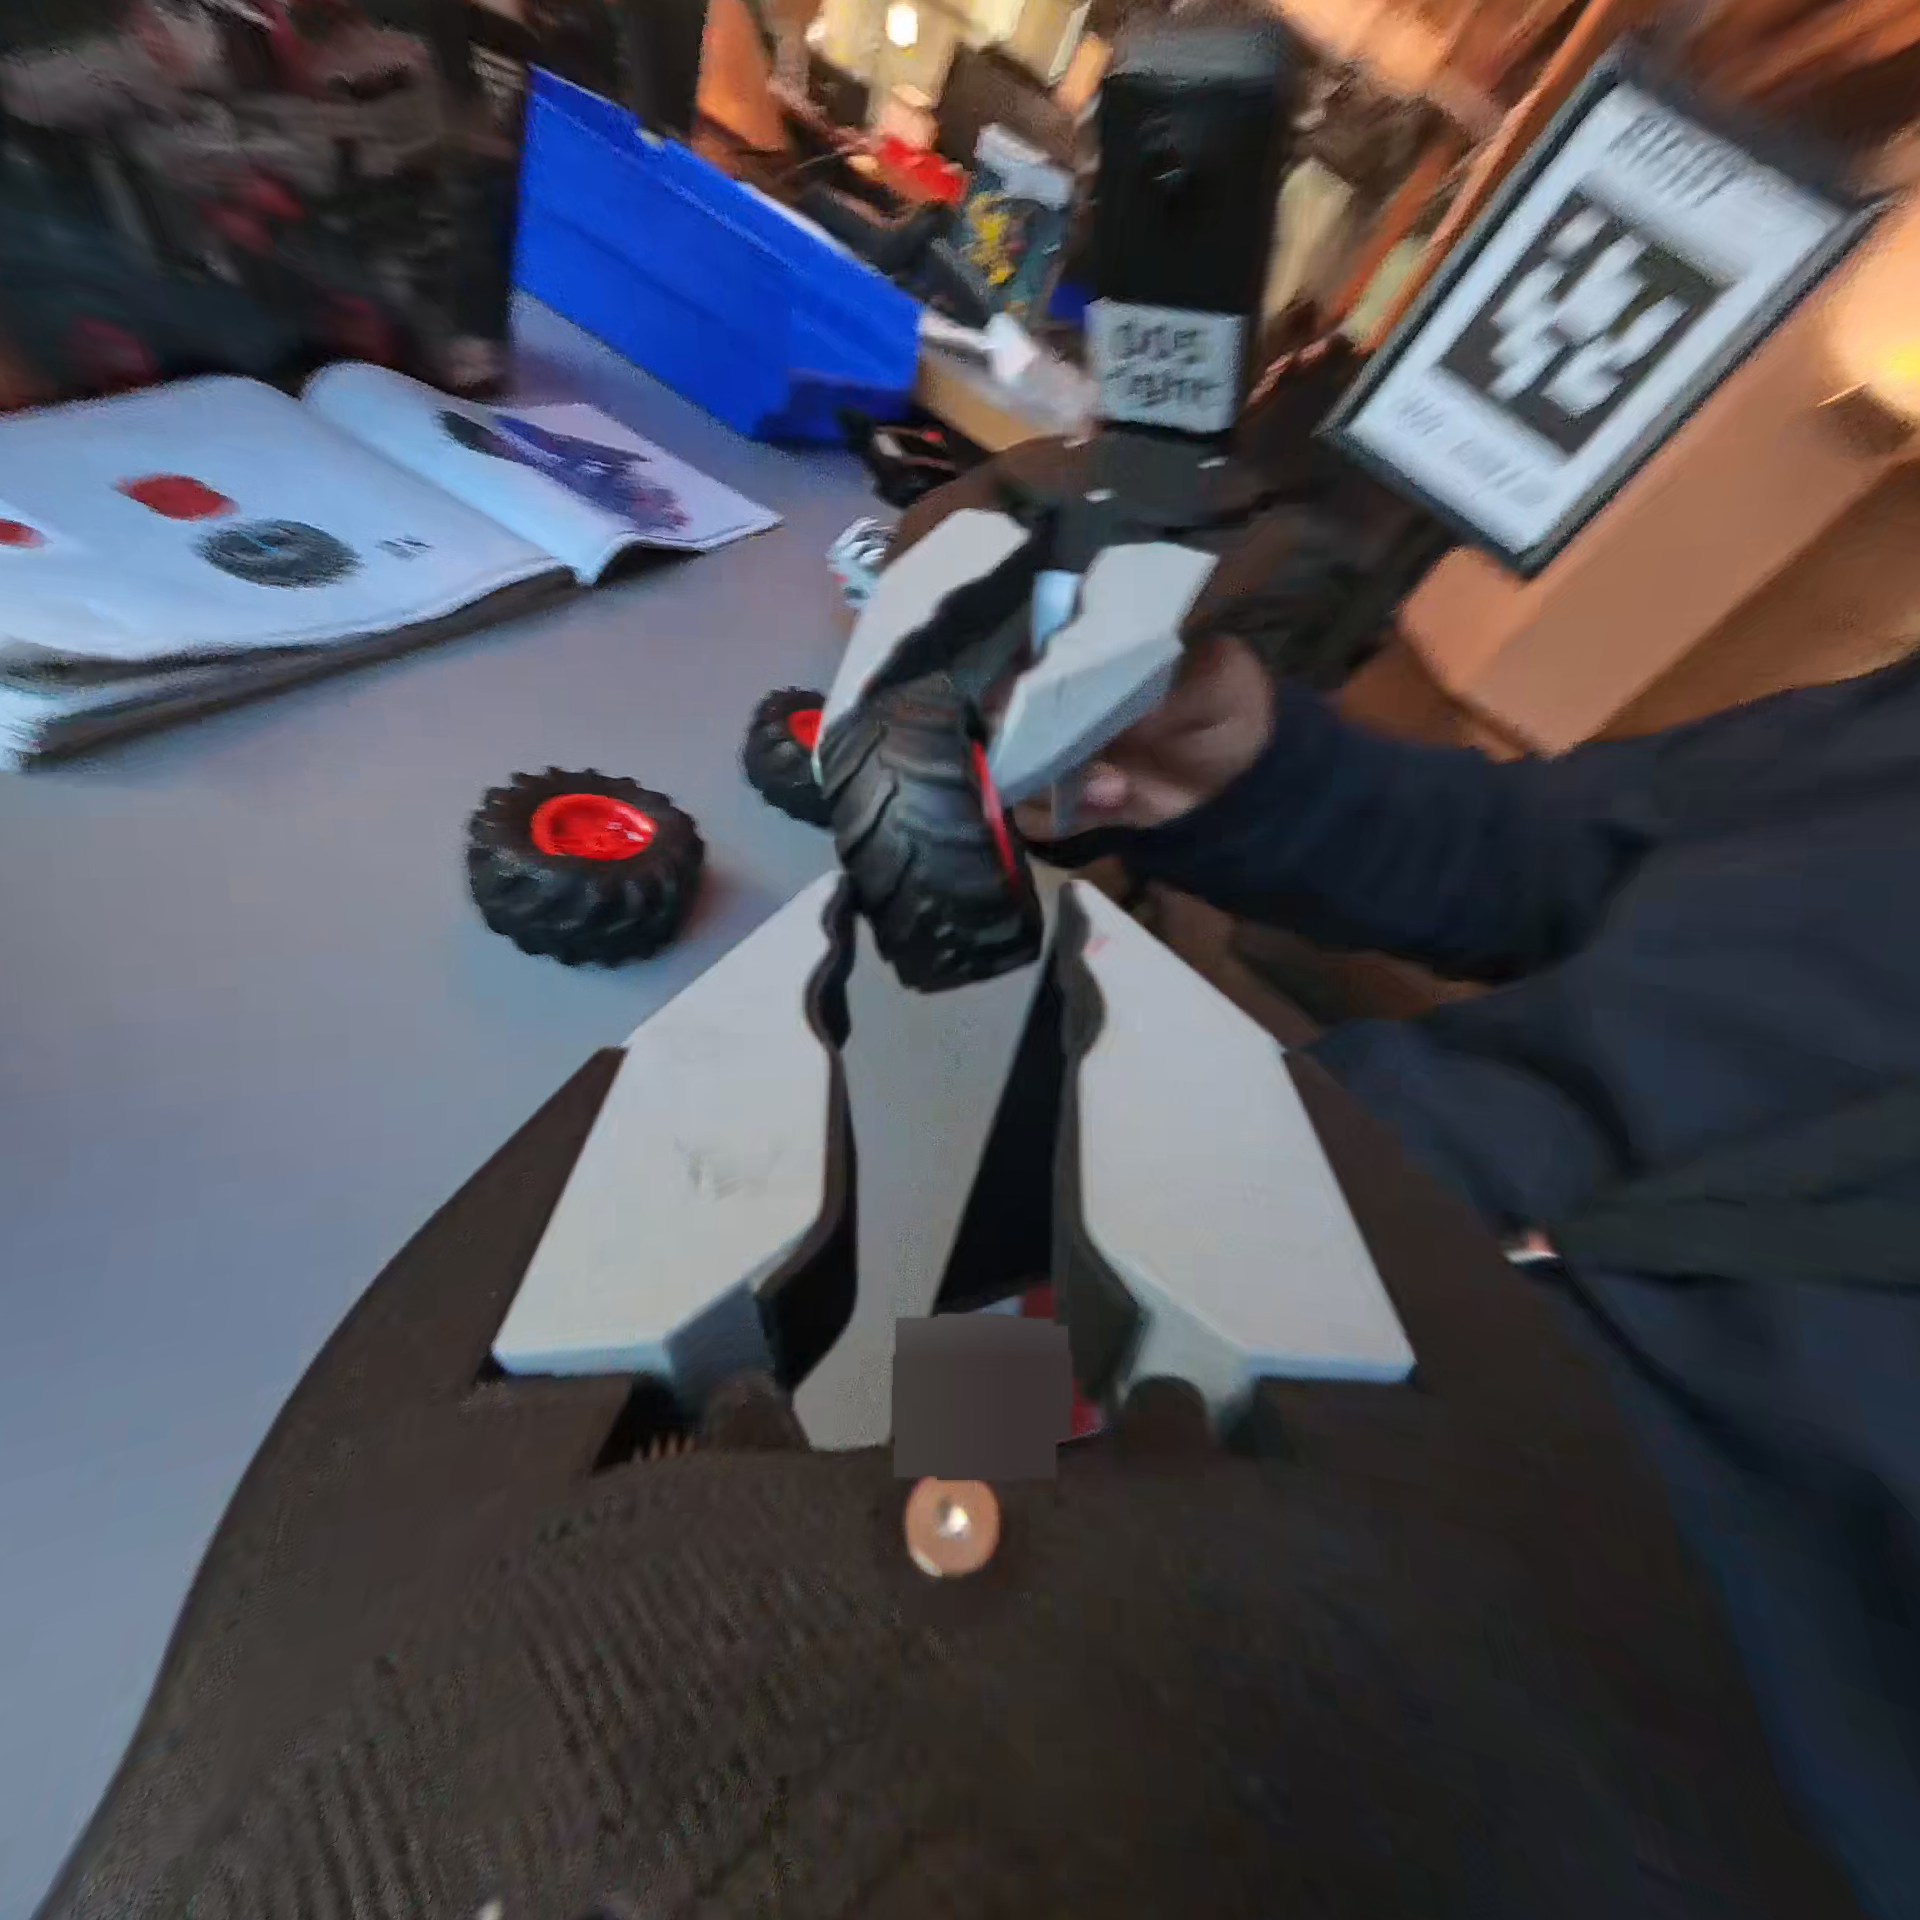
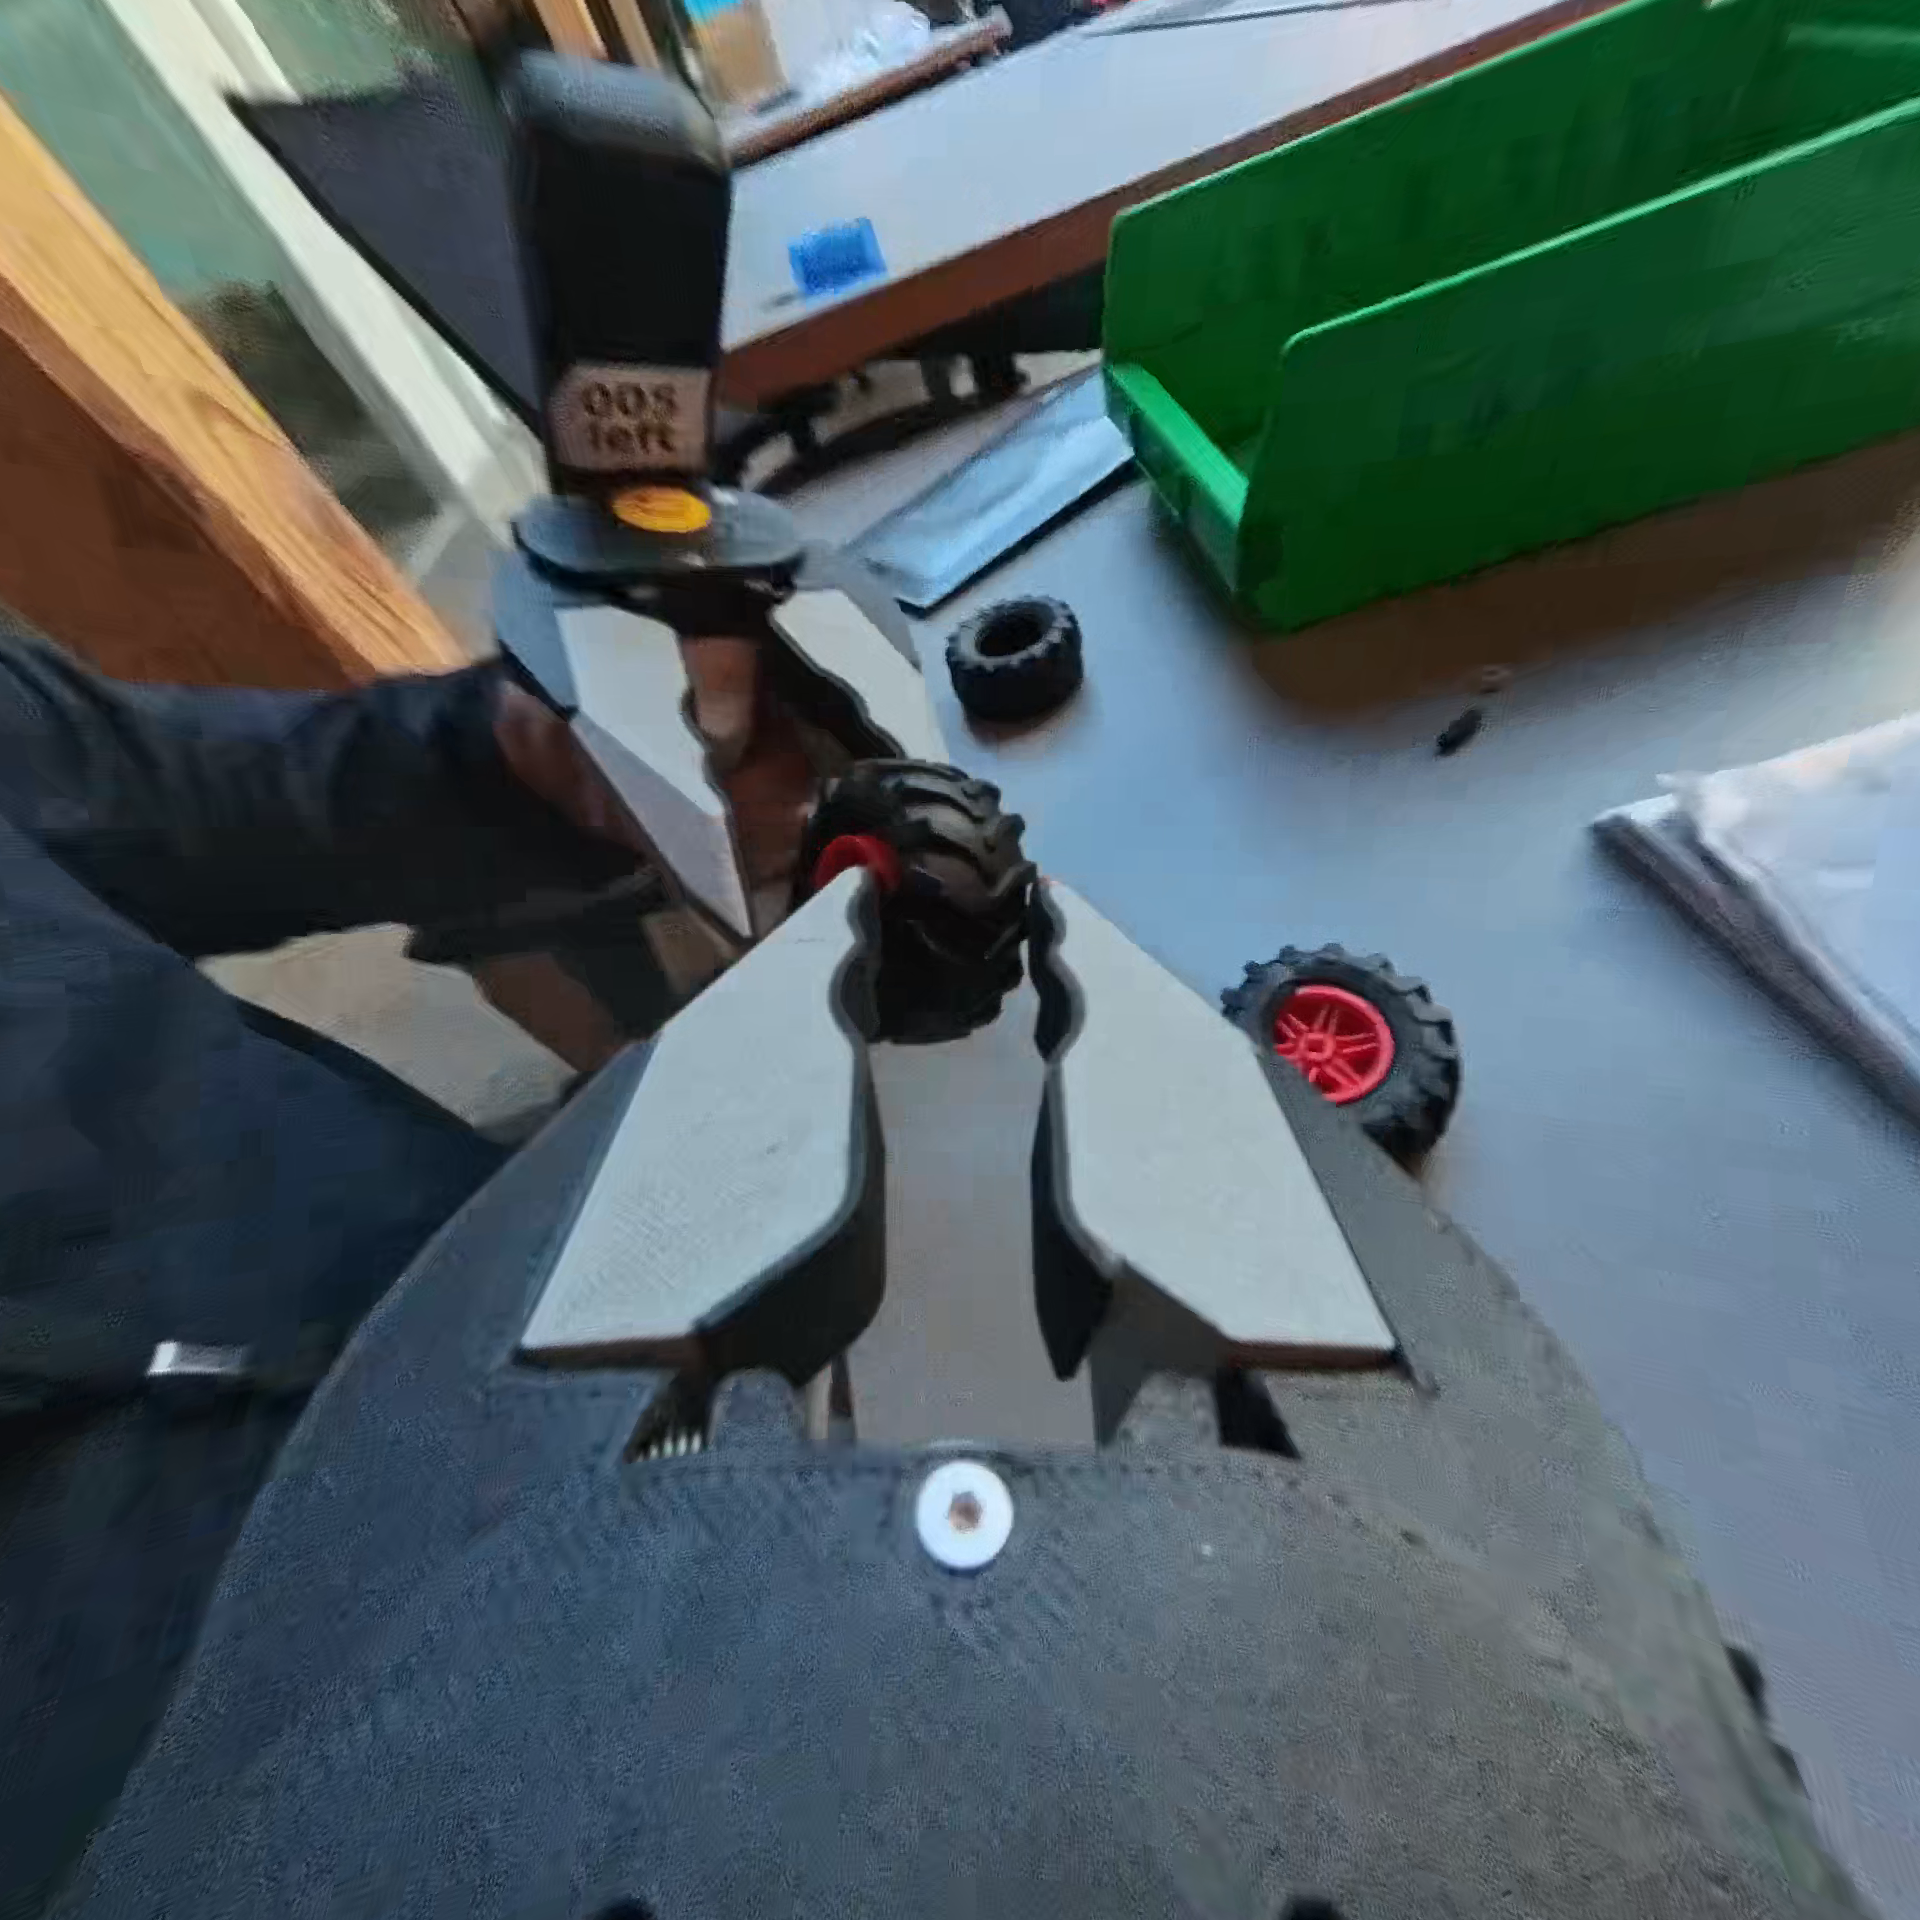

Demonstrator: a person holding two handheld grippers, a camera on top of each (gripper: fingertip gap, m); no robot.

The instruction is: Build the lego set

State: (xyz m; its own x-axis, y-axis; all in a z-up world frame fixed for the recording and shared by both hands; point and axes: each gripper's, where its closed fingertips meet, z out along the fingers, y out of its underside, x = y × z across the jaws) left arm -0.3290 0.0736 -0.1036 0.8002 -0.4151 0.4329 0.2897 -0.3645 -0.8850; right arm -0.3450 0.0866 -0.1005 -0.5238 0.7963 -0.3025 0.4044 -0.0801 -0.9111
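A black-tyred wheel with a red hub is held in the air above the grey table. My right gripper is shut on this wheel, one fingertip by the hub. In the left wrist view the right gripper comes from above and clamps the wheel's upper part. My left gripper has its jaws apart, closely flanking the wheel's lower part. Contact is not clear. It also shows in the right wrist view, held by a hand in a dark sleeve.
Two more red-hubbed wheels lie on the table; one shows in the right wrist view. A bare tyre, small black piece, open instruction booklet, blue bin and green bin surround them. Only a small space, under 4 cm, lies between the two pairs of fingers.
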